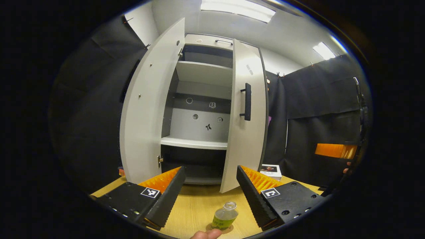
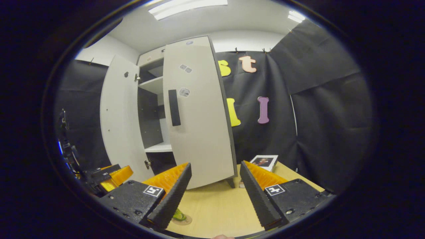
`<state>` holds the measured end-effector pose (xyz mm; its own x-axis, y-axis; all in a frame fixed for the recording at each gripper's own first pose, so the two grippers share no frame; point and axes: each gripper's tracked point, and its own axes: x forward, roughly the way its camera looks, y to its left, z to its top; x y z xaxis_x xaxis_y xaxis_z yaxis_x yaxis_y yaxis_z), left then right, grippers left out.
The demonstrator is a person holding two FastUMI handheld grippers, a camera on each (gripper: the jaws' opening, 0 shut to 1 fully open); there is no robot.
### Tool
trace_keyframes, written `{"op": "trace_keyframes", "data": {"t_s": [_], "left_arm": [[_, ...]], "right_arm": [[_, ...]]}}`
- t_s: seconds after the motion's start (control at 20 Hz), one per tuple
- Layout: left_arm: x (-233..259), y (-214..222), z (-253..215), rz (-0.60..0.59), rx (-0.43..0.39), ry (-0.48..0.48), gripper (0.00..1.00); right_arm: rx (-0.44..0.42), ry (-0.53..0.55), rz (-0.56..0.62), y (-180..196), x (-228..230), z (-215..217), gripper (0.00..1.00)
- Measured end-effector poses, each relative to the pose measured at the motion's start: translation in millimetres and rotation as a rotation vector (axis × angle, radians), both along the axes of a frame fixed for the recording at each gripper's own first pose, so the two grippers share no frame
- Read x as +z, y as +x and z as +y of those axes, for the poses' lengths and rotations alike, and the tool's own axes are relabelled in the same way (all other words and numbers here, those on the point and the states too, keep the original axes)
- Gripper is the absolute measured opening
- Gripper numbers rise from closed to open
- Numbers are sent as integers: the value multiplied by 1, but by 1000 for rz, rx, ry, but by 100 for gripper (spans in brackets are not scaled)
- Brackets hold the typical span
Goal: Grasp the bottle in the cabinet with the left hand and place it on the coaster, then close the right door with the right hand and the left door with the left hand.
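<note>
On the wooden table (image 1: pixel 196 212), between the spread fingers of the left gripper (image 1: pixel 209 192) and nearer the camera than their tips, the bottle (image 1: pixel 225 216) stands upright on the round coaster (image 1: pixel 229 229), touched by neither finger. It is clear, with green liquid in its lower half. A fingertip (image 1: pixel 207 234) shows at the bottom edge just beside the coaster. Behind the table stands the cabinet (image 1: pixel 202 109) with pale shelves. Its left door (image 1: pixel 147 106) is swung wide open; its right door (image 1: pixel 247 116), with a dark bar handle (image 1: pixel 247 101), stands partly open. A small box (image 1: pixel 270 171) lies on the table near the right door. The right gripper (image 2: pixel 215 186) hovers over the table, facing the right door, its jaws spread and holding nothing. Beside its left finger the bottle's base and the coaster peek out.
</note>
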<state>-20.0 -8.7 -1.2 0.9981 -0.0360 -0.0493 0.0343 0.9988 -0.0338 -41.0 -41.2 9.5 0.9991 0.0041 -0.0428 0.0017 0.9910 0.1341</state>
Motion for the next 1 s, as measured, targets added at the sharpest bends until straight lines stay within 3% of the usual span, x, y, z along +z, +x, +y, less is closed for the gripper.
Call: {"op": "trace_keyframes", "data": {"t_s": [0.15,0.25,0.6,0.75,0.85,0.9,0.95,1.0], "left_arm": [[9,-2,18,1,41,-31,95],[21,-3,47,-6,113,-34,95],[76,-19,215,-85,503,36,95],[95,-16,258,-121,568,-19,95],[107,-8,281,-136,626,-5,100],[112,1,285,-146,636,4,95],[115,7,289,-155,632,13,100],[118,12,289,-160,623,20,95]], "right_arm": [[20,-7,-6,5,1,3,96],[33,-2,-7,6,1,2,96],[50,35,9,5,-4,4,96],[51,35,-2,7,1,2,96],[58,40,-7,9,3,3,96],[55,40,-10,9,3,1,96],[51,39,-11,9,3,0,98],[48,41,-11,11,3,0,99]]}}
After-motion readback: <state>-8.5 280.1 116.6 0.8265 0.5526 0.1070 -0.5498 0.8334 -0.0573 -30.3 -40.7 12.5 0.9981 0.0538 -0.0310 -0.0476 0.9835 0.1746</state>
